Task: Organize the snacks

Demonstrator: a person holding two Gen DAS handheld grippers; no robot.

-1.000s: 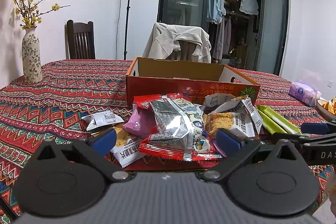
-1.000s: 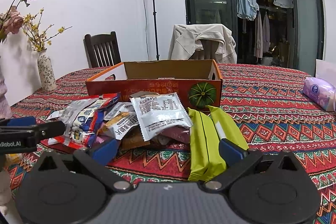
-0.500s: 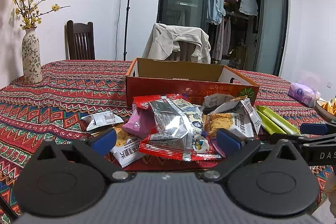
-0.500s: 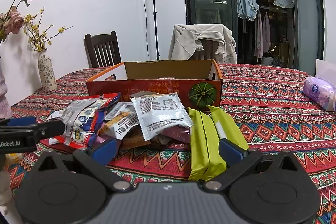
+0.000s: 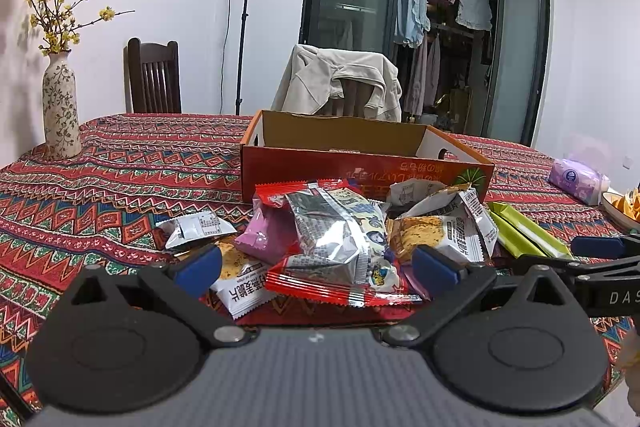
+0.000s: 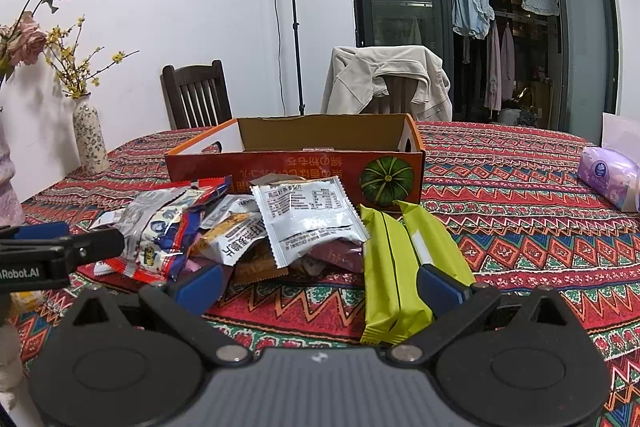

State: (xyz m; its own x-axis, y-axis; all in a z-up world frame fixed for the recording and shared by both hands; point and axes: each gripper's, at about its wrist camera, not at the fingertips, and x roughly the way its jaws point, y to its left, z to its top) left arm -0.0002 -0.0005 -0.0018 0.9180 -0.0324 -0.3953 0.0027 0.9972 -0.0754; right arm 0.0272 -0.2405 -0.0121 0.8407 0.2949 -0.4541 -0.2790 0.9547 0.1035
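Your left gripper hangs low at the table's near edge with its jaws spread wide and nothing between them; the blue pads flank the front of the snack pile without touching it. Your right gripper is likewise wide open and empty, its right pad just beside the near end of the two green bars.

Those green bars lie side by side at about 1 o'clock from the right gripper, long axes running from near to far and leaning slightly left, their crimped ends toward you. From the left wrist view they sit at 2 o'clock, angled away to the right.

In the pile, the red-edged silver packet lies on top, dead ahead of the left gripper, long axis roughly near to far. A white cracker packet lies at 11 o'clock, a pink pouch behind it. From the right wrist view, a silver sachet lies tilted at 12 o'clock, printed side up.

Behind the pile at 12 o'clock stands the open orange cardboard box, its long side facing you, on the patterned tablecloth. Farther off, a vase at 10 o'clock and a tissue pack at 2 o'clock.
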